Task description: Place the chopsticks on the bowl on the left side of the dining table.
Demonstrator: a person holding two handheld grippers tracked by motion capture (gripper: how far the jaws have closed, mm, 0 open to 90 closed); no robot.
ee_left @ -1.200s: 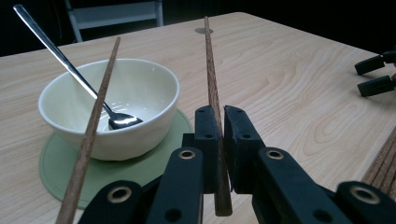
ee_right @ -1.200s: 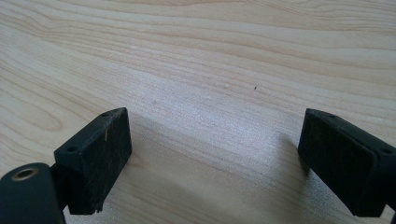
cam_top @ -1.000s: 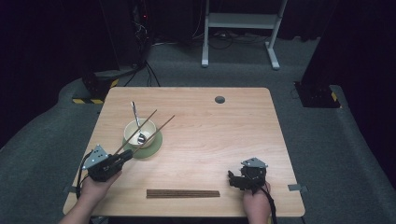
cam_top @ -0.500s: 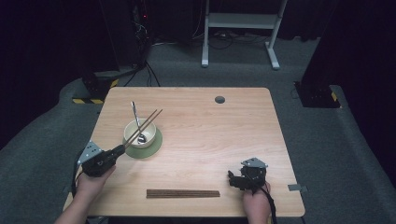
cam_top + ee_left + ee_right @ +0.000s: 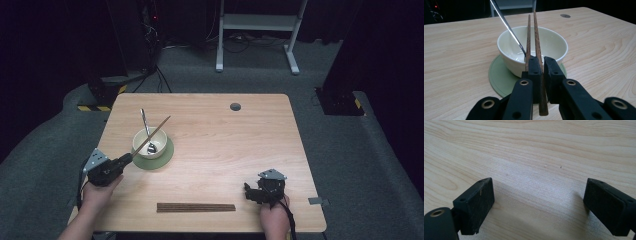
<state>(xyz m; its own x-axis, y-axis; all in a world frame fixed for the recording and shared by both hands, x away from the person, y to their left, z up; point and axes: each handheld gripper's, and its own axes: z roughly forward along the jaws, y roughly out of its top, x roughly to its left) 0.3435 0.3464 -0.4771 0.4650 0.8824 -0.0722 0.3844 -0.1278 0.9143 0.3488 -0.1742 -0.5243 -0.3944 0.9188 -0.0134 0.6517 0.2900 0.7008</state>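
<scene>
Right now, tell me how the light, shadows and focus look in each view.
High view: the table is evenly lit, the room around it dark. Left gripper view: glare inside the bowl, the chopsticks sharp. Right gripper view: the open right gripper casts soft shadows beside its blurred jaws on bright wood.

A light wooden table [image 5: 240, 150] fills the lower centre, standing on grey carpet [image 5: 350, 165]. A white metal frame [image 5: 260, 30] stands top centre; dark equipment with cables [image 5: 150, 35] upper left.
</scene>
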